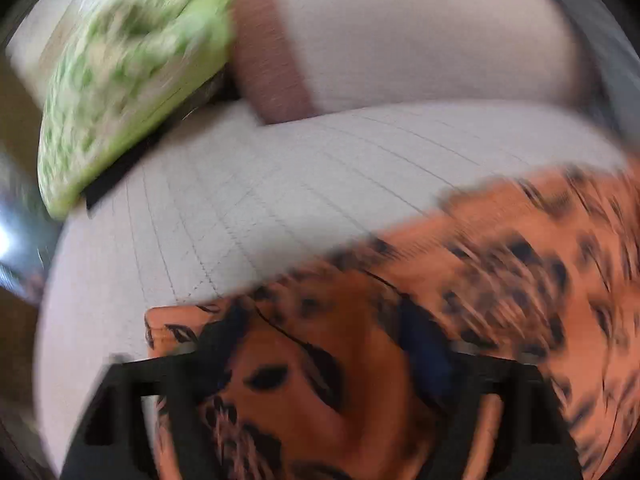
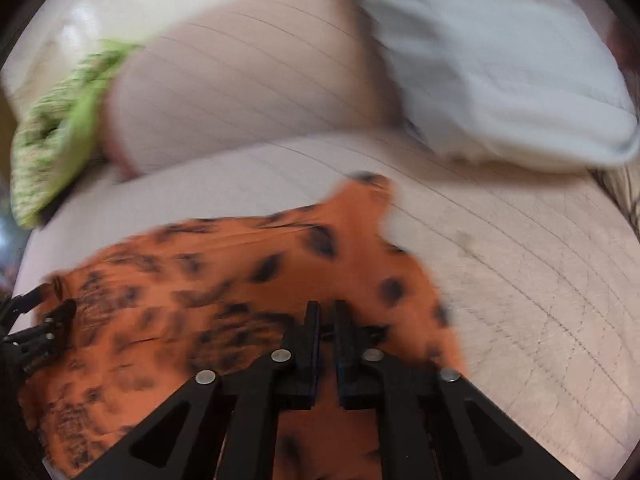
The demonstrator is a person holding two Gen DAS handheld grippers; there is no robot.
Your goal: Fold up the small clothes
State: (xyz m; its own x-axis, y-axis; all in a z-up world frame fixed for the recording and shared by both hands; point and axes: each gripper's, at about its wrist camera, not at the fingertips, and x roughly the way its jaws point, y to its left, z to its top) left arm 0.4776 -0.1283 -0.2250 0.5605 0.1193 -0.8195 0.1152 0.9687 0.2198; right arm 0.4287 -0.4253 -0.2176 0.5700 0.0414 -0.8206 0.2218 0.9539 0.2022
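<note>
Orange spotted garment (image 2: pixel 248 280) spread on sofa seat cushion (image 2: pixel 520 280), long axis left–right; right gripper (image 2: pixel 327 320) clamped on near edge — left gripper (image 1: pixel 320 360) gaping around cloth.

The orange garment (image 2: pixel 248 264) is thin, soft cloth printed with black spots, lightly creased. Under it the sofa cushion (image 1: pixel 248 184) is pale matt woven fabric with fine stitched lines. The right gripper (image 2: pixel 327 320) is matt black plastic with bright metal pins. The far-left green pillow (image 1: pixel 120 80) looks like patterned cloth.
</note>
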